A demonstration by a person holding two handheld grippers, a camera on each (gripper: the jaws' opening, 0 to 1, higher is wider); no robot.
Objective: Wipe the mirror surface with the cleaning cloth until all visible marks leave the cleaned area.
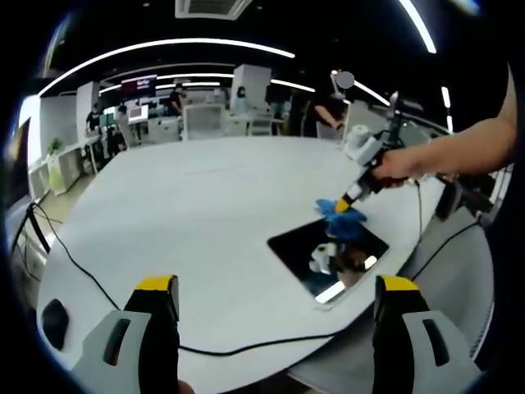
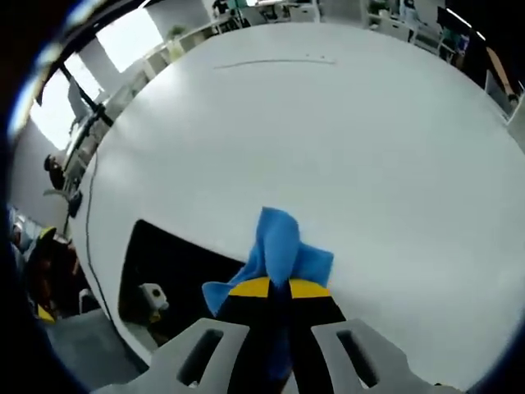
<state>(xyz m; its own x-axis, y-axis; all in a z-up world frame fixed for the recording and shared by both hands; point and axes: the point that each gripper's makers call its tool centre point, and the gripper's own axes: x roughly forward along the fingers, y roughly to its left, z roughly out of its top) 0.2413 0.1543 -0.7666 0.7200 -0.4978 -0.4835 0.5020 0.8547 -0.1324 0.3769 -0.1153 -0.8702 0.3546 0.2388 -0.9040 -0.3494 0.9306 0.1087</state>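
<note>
Blue cleaning cloth [image 2: 279, 250] is clamped in my right gripper [image 2: 279, 289], jaws together on it, yellow tips pinching the bunched fabric. In the right gripper view the cloth sticks up past the tips, sitting at the far edge of the mirror [image 2: 168, 275], half over the glass and half over the white table [image 2: 328, 131]. Mirror reads as a dark rectangle lying flat near the table's edge; a pale reflection shows in it.

Left gripper view: my left gripper [image 1: 275, 295] hangs above the table with jaws wide apart, nothing between them. It sits well apart from the mirror [image 1: 328, 254], which lies ahead and to the right. Same view shows my right gripper [image 1: 349, 197] coming in from the right, held by my hand [image 1: 402, 164], tilted down with the cloth [image 1: 340, 217] pressed onto the mirror's far corner. Reflections of bright ceiling lights and dark shapes show in the glass; I cannot tell whether any marks are on it.

Black cable [image 1: 82, 271] runs across the near left of the table. Office desks and a few people are in the background behind the table.
</note>
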